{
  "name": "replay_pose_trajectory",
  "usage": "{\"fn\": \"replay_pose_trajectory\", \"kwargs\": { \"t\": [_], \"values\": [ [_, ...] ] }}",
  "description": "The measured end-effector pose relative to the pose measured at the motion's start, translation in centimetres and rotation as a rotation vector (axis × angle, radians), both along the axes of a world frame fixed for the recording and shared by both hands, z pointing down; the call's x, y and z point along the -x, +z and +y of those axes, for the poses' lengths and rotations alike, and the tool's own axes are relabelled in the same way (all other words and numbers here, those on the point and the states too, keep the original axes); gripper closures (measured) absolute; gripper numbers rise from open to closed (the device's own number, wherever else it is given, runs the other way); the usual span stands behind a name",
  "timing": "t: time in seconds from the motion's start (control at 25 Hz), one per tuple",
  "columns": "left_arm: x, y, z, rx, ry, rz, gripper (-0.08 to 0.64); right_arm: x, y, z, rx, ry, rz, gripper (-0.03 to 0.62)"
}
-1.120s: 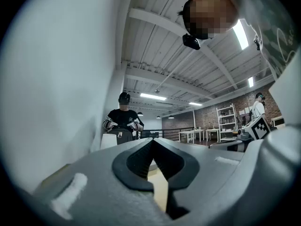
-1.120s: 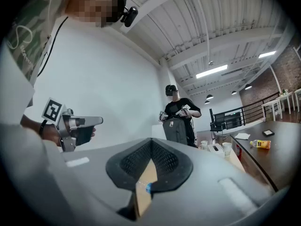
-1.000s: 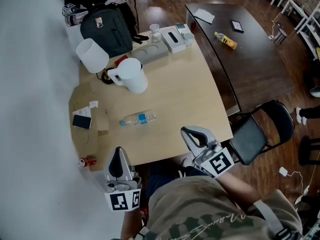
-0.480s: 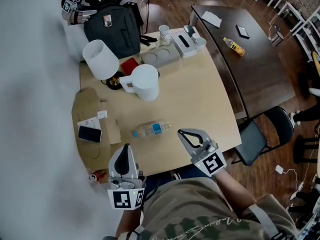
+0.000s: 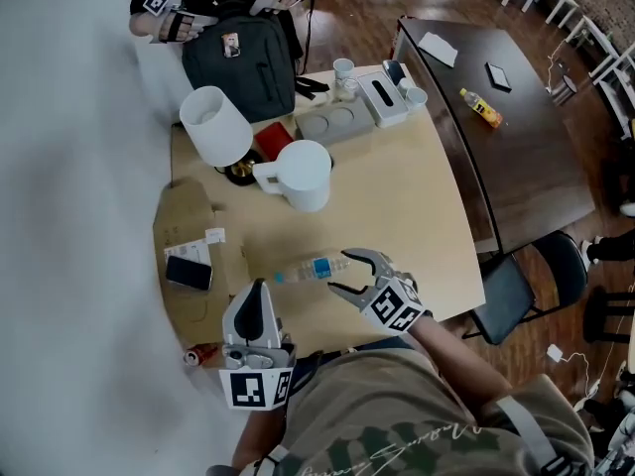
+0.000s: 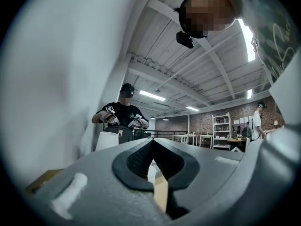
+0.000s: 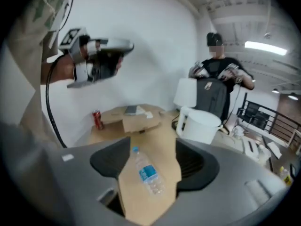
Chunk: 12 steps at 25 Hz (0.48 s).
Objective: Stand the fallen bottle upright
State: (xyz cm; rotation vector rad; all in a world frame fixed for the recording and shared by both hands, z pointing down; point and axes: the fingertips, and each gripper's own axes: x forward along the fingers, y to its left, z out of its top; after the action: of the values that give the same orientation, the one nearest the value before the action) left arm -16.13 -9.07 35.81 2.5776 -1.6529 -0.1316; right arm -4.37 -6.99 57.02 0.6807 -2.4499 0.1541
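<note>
A clear plastic bottle (image 5: 310,268) with a blue label and blue cap lies on its side on the light wooden table (image 5: 397,196), near the front edge. My right gripper (image 5: 342,272) points down at the bottle's base end. Its jaws are opening and stand either side of the bottle without pressing it. In the right gripper view the bottle (image 7: 148,173) lies between the two dark pads, cap away from me. My left gripper (image 5: 260,288) hovers at the table's front left corner, jaws shut and holding nothing. In its own view the left gripper (image 6: 153,145) points level across the table.
Behind the bottle stand a white jug (image 5: 303,175) and a white lampshade (image 5: 213,125). A cardboard box (image 5: 189,228), a phone (image 5: 189,273) and a red can (image 5: 201,354) are at the left. A black backpack (image 5: 241,58) and another person are at the far side. A chair (image 5: 521,281) stands to the right.
My right gripper came forward and down to the bottle's end and its jaws went from shut to open. The left gripper shifted a little along the table's front corner.
</note>
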Motion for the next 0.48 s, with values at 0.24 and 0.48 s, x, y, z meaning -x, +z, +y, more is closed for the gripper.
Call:
{"fn": "replay_pose_trajectory", "kwargs": {
  "t": [0.24,0.48],
  "values": [
    [-1.3,0.5,-1.2,0.027,-0.015,0.04,0.557,5.7,11.8,-0.3,-0.021,-0.442,0.52,0.264],
    [-1.2,0.1,-2.4,0.033,-0.013,0.072,0.557,8.6,22.4,0.8,0.126,-0.61,0.778,0.213]
  ]
}}
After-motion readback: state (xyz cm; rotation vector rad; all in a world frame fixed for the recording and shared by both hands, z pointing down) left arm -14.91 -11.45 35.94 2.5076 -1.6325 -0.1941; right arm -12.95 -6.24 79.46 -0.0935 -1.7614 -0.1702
